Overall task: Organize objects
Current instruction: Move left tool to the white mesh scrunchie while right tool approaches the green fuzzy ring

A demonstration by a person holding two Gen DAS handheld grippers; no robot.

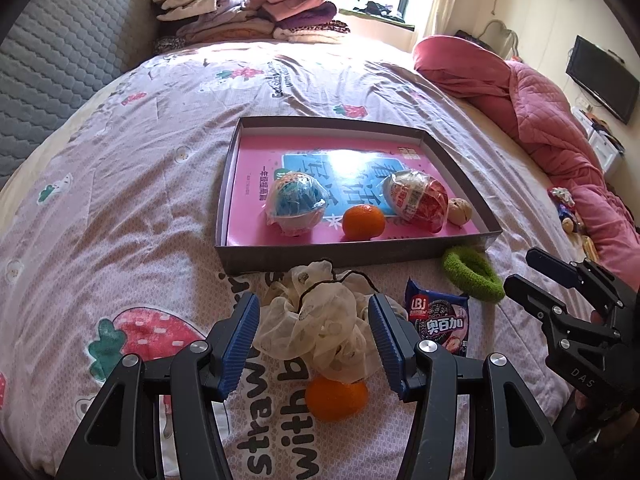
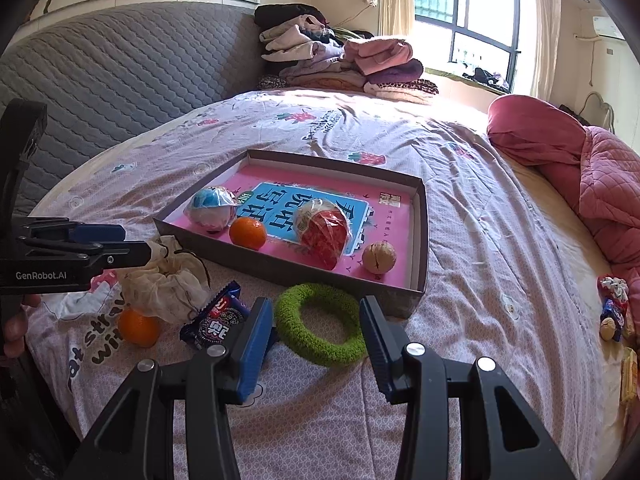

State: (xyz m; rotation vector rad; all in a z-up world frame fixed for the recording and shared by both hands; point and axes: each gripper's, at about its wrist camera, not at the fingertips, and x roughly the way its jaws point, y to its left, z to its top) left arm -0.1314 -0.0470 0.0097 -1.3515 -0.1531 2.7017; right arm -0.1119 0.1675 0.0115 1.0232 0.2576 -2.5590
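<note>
A shallow grey tray (image 1: 348, 256) (image 2: 280, 268) with a pink bottom lies on the bed. It holds a blue wrapped egg (image 1: 296, 204), a red wrapped egg (image 1: 416, 200), an orange (image 1: 363, 222) and a walnut (image 1: 459, 211). In front of it lie a cream scrunchie (image 1: 316, 328), a second orange (image 1: 336, 398), a cookie packet (image 1: 440, 320) and a green fuzzy ring (image 2: 292, 312). My left gripper (image 1: 314, 300) stands open, with the scrunchie lying unsqueezed between its blue pads. My right gripper (image 2: 316, 308) is open over the green ring, pads clear of it.
A pile of folded clothes (image 2: 340, 60) sits at the far end by the window. A rumpled pink quilt (image 2: 600, 184) fills the right side, with small snacks (image 2: 612, 308) beside it. A grey padded headboard (image 2: 120, 72) bounds the left.
</note>
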